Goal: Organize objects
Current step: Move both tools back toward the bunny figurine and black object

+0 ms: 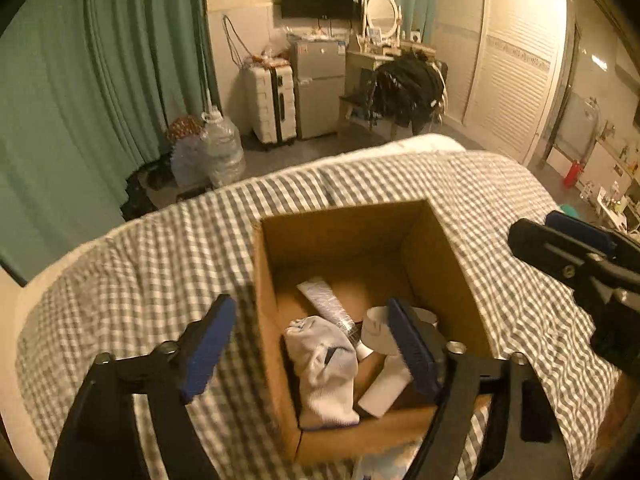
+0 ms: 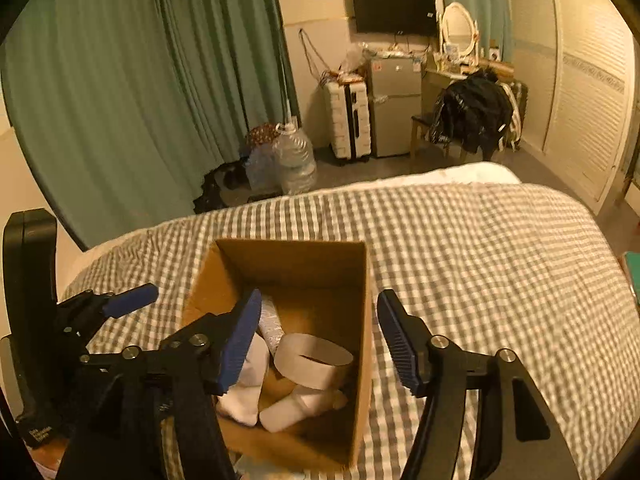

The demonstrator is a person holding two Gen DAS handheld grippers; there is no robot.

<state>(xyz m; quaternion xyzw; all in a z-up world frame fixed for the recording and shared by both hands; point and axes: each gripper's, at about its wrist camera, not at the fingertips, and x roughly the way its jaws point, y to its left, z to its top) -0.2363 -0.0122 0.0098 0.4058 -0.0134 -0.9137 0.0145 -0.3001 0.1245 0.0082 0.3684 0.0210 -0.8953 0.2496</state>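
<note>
cardboard box [image 1: 444, 264] on checked bed [image 1: 160, 248] holds white sock [image 1: 324, 364], tube [image 1: 326, 300] and tape roll [image 2: 314, 360]; left tool [image 1: 316, 354] and right tool [image 2: 316, 342] hover agape, empty.

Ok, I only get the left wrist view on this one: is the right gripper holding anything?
Observer: No, the right gripper is open and empty above the cardboard box.
Operator: What's the white thing the near finger hides?
Observer: A wide white roll, lying in the box on the other items.
Operator: Right gripper centred on the box?
Observer: No, it straddles the box's right wall.
</note>
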